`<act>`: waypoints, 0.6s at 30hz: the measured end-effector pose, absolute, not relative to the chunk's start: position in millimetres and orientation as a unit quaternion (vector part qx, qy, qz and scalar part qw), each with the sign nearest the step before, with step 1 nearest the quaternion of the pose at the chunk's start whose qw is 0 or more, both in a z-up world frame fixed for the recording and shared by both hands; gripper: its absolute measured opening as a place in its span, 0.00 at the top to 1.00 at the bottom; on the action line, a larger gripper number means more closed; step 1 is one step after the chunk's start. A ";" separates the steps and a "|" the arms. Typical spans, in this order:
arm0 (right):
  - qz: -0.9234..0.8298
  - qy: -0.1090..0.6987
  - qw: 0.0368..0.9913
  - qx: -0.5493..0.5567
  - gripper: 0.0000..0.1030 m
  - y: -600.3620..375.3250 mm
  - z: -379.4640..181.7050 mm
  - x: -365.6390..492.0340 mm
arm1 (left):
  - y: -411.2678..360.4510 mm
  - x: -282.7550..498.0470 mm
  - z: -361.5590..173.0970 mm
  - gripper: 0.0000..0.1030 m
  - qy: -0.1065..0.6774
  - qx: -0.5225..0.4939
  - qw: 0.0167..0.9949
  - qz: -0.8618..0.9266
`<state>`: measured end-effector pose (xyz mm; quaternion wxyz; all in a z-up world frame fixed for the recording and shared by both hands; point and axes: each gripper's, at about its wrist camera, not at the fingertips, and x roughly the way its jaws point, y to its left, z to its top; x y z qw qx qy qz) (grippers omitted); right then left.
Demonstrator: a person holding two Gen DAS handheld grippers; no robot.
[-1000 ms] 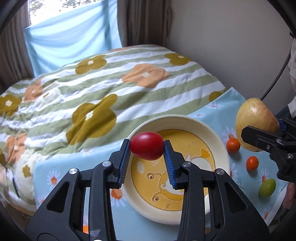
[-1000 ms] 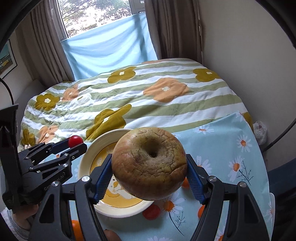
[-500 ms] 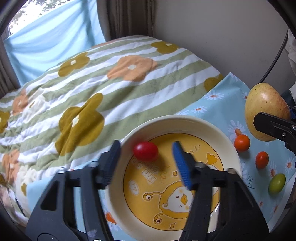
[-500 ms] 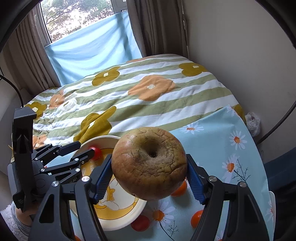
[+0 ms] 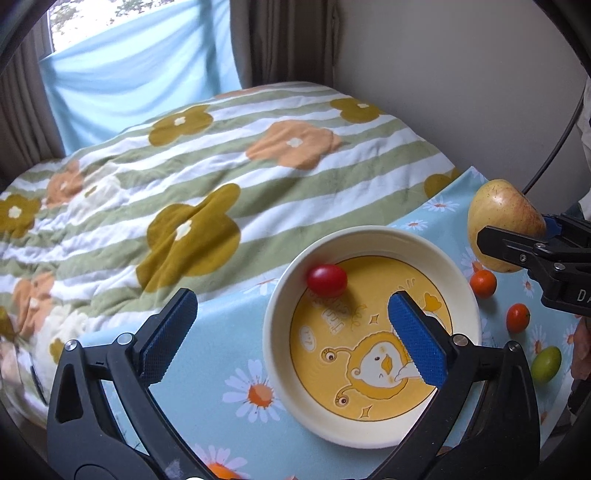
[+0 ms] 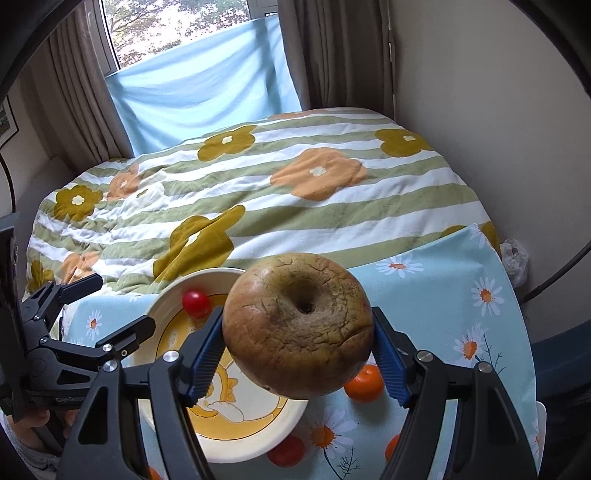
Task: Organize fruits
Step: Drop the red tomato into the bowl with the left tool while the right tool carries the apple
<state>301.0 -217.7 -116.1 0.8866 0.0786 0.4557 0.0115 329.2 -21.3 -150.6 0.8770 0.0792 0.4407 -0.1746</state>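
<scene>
Nearest the lens in the right wrist view, the right gripper [image 6: 297, 354] is clamping a large russet apple [image 6: 297, 325] between its blue pads [image 6: 205, 356], stem hollow facing the camera; the fruit is hanging in the air, above the near rim of a cream plate [image 6: 229, 445] with a yellow cartoon centre. In the left wrist view, the left gripper [image 5: 291, 332] is standing wide apart and holding nothing, one blue pad [image 5: 168, 334] over the daisy-print cloth [image 5: 236, 332] and the other over the plate [image 5: 465, 291]. A red cherry tomato [image 5: 327, 280] is lying inside the plate against its far-left wall, beyond the fingertips and touching neither. To the right of the plate, two small orange fruits [image 5: 483, 283] and a green one [image 5: 546, 363] are sitting on the cloth, apart from one another; above them the apple [image 5: 504, 218] is showing again in the other tool. Farther off, a striped floral quilt [image 5: 207, 177] is covering the bed, with a pale blue sheet [image 6: 199, 88] hanging over the window [image 6: 173, 26] between brown curtains.
</scene>
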 end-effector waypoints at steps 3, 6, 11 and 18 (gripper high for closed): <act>0.031 0.457 0.887 0.062 0.32 -206.6 -120.3 305.4 | -8.1 323.5 -148.4 0.00 0.444 0.071 0.879 -0.157; 0.048 0.459 0.886 0.042 0.32 -195.3 -126.7 311.0 | 4.2 317.4 -148.5 0.00 0.450 0.061 0.880 -0.139; 0.075 0.466 0.882 0.011 0.32 -179.8 -143.7 320.5 | 22.3 303.0 -151.9 0.00 0.459 0.056 0.879 -0.115; 0.089 0.475 0.875 -0.022 0.32 -165.5 -165.9 331.7 | 40.8 294.5 -157.9 0.00 0.470 0.039 0.877 -0.092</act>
